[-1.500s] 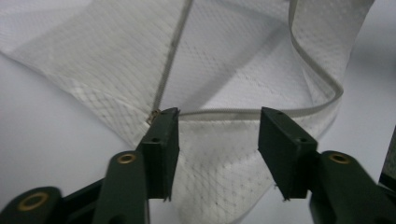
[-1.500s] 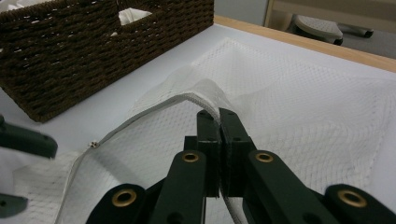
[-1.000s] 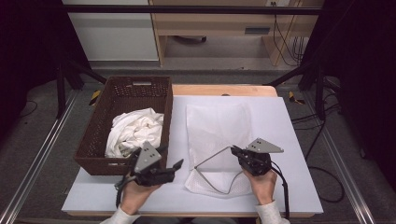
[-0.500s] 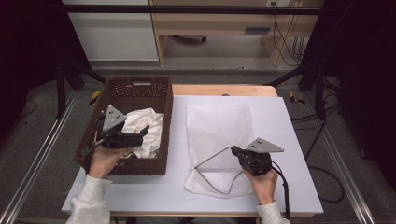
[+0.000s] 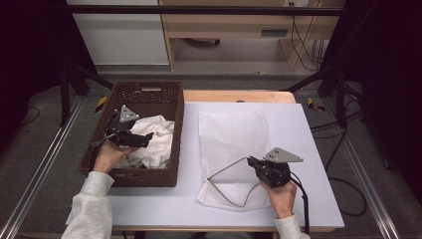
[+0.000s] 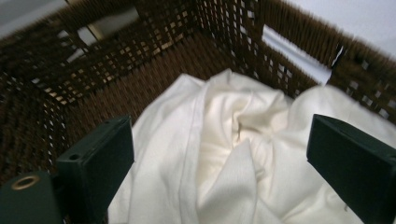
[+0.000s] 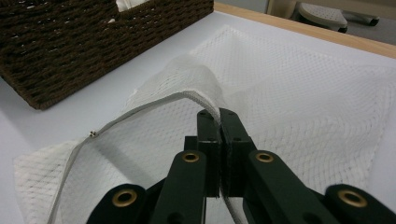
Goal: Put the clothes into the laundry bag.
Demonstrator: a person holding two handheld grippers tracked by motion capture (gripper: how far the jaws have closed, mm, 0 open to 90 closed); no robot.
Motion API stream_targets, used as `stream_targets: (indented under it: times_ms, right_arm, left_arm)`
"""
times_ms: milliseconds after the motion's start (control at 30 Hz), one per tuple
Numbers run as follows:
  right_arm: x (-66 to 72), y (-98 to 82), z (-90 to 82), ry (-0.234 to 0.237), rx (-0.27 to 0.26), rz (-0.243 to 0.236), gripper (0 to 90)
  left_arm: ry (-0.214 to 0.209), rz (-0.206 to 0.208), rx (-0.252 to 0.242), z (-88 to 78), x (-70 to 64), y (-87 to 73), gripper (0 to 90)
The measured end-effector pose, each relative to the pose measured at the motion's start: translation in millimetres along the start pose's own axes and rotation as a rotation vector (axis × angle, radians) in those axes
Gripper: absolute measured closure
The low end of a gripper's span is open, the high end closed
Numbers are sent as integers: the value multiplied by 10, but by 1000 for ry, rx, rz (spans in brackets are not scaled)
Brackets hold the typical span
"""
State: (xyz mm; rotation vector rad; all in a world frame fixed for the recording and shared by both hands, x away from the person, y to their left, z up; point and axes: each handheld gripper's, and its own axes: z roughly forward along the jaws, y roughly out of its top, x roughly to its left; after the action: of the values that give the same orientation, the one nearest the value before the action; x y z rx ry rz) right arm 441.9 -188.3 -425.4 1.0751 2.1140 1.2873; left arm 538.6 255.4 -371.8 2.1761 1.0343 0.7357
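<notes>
Since the earlier frames the left claw has travelled from the lower centre of the high view, beside the mesh bag, up and leftward over the dark brown woven wicker basket, and its jaws have just been opening; they now stand wide with nothing between them. Right claw unchanged at lower right of centre: clamped on the zippered rim of the flat white mesh laundry bag, lifting that edge so the mouth gapes toward the lower left of the frame, toward the basket side. Bag itself lies flat on the white counter, long axis running top to bottom in the high view, mouth at the bottom end. Crumpled cream-white cloth garment sits heaped in the right half of the basket, left-centre of frame. Key relation: in the left gripper view the cloth lies directly ahead of and below the spread black pads, bunched folds centred between them, not yet touched. Left hand is plainly the nearer one; the right is occupied and well apart across the basket wall. Judgement: next move is a short descent onto the raised fold, then a carry rightward and down-frame to the held-open mouth. In the right gripper view the rim arches clear of the counter.
</notes>
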Motion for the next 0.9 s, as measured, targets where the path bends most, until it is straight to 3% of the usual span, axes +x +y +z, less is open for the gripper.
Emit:
stream_targets:
  times_ms: [200, 400, 600, 767, 900]
  right_arm:
    - [-1, -7, 13, 4, 11, 0, 885]
    - [-15, -16, 23, 4, 20, 2, 885]
    - [-11, -30, 39, 7, 37, 8, 885]
    - [-20, -35, 50, 9, 45, 7, 884]
    - [-22, -38, 55, 10, 48, 8, 884]
  left_arm:
    - [-36, 5, 86, 194, -48, -85, 38]
    - [-35, 62, 164, 324, -121, -143, 0]
    - [-43, 55, 213, 421, -148, -180, 0]
    - [-59, 47, 256, 492, -157, -212, 59]
    - [-66, 36, 268, 481, -166, -209, 188]
